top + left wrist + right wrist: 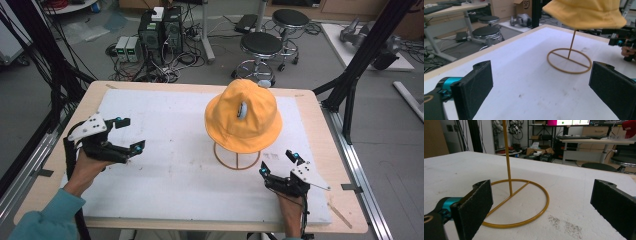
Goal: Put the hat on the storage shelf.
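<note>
Yellow hat (243, 116) sits on its stand (237, 161); both grippers, left (131, 135) and right (279, 163), gape empty—best lift by the brim, evenly.

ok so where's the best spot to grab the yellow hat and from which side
Probably the brim. The hat sits on a thin wire stand, and its brim flares out and hangs free all round, so it offers a thin edge for two jaws. The right hand-held gripper is open just below the near right brim; come in from there, then lift straight up off the stand.
</note>
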Tool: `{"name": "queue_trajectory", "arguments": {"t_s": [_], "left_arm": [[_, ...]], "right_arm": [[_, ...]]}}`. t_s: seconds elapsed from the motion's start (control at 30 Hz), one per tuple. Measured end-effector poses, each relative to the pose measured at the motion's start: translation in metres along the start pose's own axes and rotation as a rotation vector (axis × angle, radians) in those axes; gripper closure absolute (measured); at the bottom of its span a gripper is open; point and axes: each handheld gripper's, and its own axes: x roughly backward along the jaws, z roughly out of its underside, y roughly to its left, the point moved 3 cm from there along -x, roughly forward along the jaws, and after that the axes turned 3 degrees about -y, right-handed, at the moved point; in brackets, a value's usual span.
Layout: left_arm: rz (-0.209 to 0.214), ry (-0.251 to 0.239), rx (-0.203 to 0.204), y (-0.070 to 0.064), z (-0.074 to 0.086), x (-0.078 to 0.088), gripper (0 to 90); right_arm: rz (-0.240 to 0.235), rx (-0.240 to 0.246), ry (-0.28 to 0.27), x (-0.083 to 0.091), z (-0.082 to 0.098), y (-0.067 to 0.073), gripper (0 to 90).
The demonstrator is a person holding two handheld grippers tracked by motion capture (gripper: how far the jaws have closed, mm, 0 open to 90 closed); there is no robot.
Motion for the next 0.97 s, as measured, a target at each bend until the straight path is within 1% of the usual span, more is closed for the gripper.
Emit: {"name": "queue_trajectory", "arguments": {"t_s": [0.1, 0.13, 0.17, 0.23, 0.3, 0.43, 0.47, 0.5, 0.53, 0.6, 0.67, 0.73, 0.83, 0.97], "left_arm": [[-0.002, -0.015, 0.02, 0.004, 0.02, 0.011, 5.7], [-0.014, -0.022, 0.015, 0.004, 0.027, 0.015, 5.7], [-0.018, -0.028, 0.018, 0.005, 0.031, 0.017, 5.7], [-0.033, -0.061, 0.03, 0.007, 0.04, 0.023, 5.7], [-0.044, -0.08, 0.017, 0.009, 0.048, 0.027, 5.7], [-0.053, -0.149, 0.013, 0.01, 0.062, 0.034, 5.7], [-0.064, -0.145, 0.019, 0.011, 0.065, 0.035, 5.6], [-0.061, -0.14, 0.024, 0.011, 0.068, 0.035, 5.7], [-0.068, -0.129, 0.024, 0.011, 0.072, 0.036, 5.7], [-0.083, -0.113, 0.014, 0.011, 0.078, 0.036, 5.7], [-0.093, -0.084, 0.002, 0.01, 0.084, 0.037, 5.7], [-0.103, -0.083, 0.001, 0.009, 0.088, 0.038, 5.7], [-0.125, -0.084, -0.022, 0.008, 0.093, 0.042, 5.7], [-0.137, -0.081, -0.034, 0.007, 0.097, 0.044, 5.7]], "right_arm": [[0.002, -0.002, 0.007, 0.0, 0.0, 0.0, 3.1], [0.004, 0.004, 0.005, 0.0, 0.0, 0.0, 3.1], [0.008, 0.008, 0.005, 0.0, 0.0, 0.001, 3.1], [0.012, 0.006, 0.004, 0.0, 0.0, 0.001, 3.1], [0.014, 0.006, 0.004, 0.0, 0.0, 0.001, 3.1], [0.015, 0.008, 0.003, 0.0, 0.0, 0.001, 3.1], [0.015, 0.009, 0.002, 0.0, 0.0, 0.001, 3.1], [0.015, 0.008, 0.001, 0.0, 0.0, 0.001, 3.1], [0.016, 0.009, 0.001, 0.0, 0.0, 0.001, 3.1], [0.016, 0.009, 0.001, 0.0, 0.0, 0.001, 3.1], [0.013, 0.007, 0.002, 0.0, 0.0, 0.001, 3.1], [0.014, 0.003, 0.002, 0.0, 0.0, 0.001, 3.1], [0.012, 0.003, 0.003, 0.0, 0.0, 0.001, 3.1], [0.012, -0.002, 0.005, 0.0, 0.0, 0.001, 3.1]]}}
